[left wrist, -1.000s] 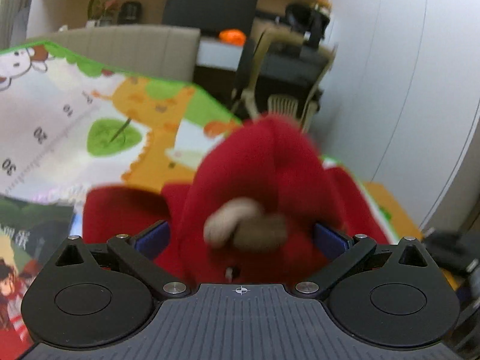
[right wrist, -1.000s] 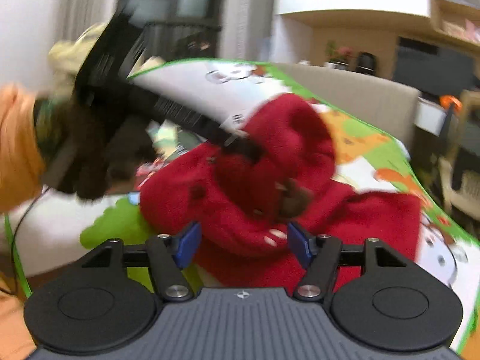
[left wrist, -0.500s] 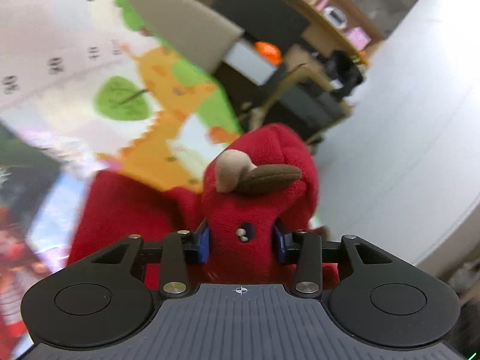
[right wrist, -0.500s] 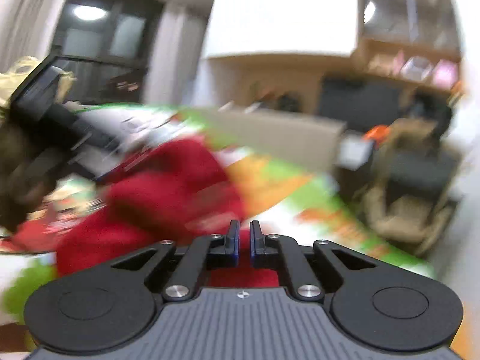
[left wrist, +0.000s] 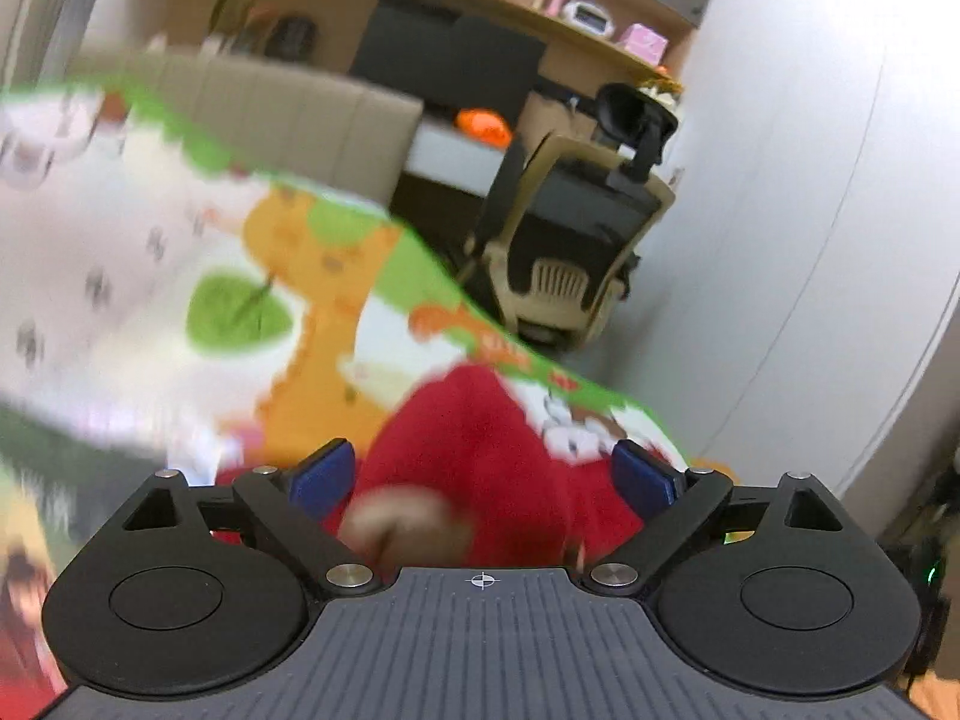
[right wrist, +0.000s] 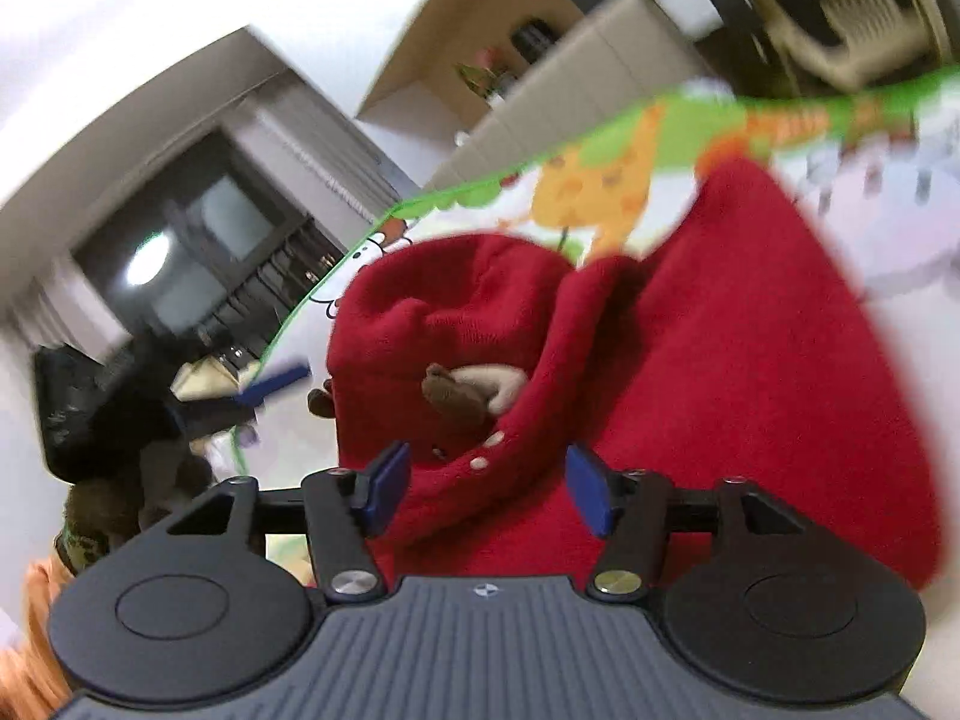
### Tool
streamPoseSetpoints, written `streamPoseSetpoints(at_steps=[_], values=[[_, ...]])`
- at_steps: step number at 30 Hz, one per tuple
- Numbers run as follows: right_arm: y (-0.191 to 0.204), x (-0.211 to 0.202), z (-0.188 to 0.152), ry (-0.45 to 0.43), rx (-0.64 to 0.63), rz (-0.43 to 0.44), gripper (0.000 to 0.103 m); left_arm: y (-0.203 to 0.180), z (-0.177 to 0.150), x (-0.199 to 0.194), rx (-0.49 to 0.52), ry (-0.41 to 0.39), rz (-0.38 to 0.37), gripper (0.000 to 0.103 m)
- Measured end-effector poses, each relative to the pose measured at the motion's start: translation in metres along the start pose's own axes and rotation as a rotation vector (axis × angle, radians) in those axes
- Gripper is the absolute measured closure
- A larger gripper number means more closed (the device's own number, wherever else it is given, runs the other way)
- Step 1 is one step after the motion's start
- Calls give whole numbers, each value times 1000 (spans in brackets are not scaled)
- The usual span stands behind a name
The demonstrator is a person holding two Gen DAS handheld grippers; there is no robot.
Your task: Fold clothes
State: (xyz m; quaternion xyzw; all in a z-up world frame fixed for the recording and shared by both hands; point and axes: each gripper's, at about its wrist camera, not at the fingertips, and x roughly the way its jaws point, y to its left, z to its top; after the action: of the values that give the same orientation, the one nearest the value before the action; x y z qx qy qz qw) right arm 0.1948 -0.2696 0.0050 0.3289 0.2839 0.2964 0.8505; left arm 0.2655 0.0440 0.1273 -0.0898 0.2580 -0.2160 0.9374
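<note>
Right wrist: red garment (right wrist: 750, 372) lengthwise away from camera, hood (right wrist: 444, 324) leftward.

Left tongs (left wrist: 480, 474) spread wide over red garment (left wrist: 480, 450) on cartoon mat (left wrist: 240, 276)

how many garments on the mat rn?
1 visible. A red fleece garment lies bunched on the cartoon play mat, directly ahead of both open grippers, left and right. Anything beneath it or outside both views would be hidden.
</note>
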Motion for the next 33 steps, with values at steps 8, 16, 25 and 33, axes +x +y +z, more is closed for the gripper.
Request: streamPoseSetpoints(at_steps=[8, 16, 25, 33], values=[[16, 25, -36, 75, 46, 79, 38, -13, -19, 97, 167, 230, 134, 41], [9, 76, -20, 55, 254, 188, 60, 70, -8, 54, -594, 177, -149, 71], [60, -23, 45, -166, -275, 33, 89, 81, -63, 37, -827, 170, -397, 70], [9, -5, -19, 194, -255, -155, 84, 85, -104, 23, -656, 313, -285, 43]])
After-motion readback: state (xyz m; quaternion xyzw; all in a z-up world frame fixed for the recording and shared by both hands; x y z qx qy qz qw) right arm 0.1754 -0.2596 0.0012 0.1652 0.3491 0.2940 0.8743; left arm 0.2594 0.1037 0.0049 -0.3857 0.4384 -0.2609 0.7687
